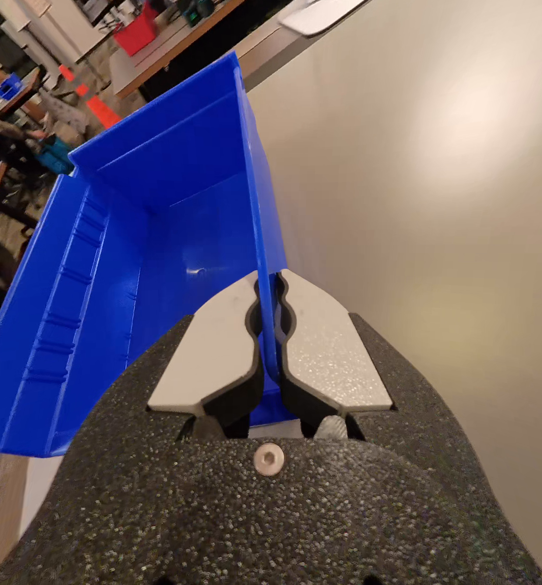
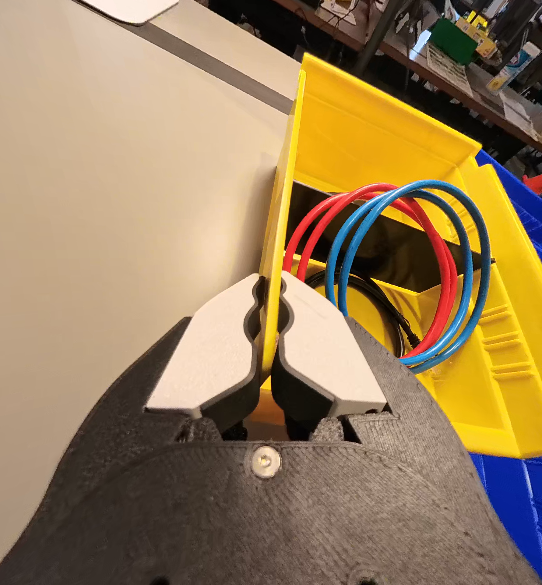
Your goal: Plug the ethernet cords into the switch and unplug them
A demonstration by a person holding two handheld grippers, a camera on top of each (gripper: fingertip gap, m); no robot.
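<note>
Left gripper (image 1: 268, 311) jaws clenched on blue bin (image 1: 168, 205) wall. Right gripper (image 2: 271, 311) jaws clenched on yellow bin (image 2: 374, 133) wall; red cord (image 2: 307, 240) and blue cord (image 2: 466, 269) coiled inside at 2 o'clock.

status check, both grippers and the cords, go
Left gripper shut on blue bin wall. Right gripper shut on yellow bin wall. Red cord and blue cord coiled inside, unplugged. Switch not visible.

Left tool (image 1: 267, 294) with grey fingers (image 1: 219, 342) pinched nearly together on a thin blue wall, right tool (image 2: 272, 296) likewise clamped on a thin yellow wall, both angled forward and tilted
</note>
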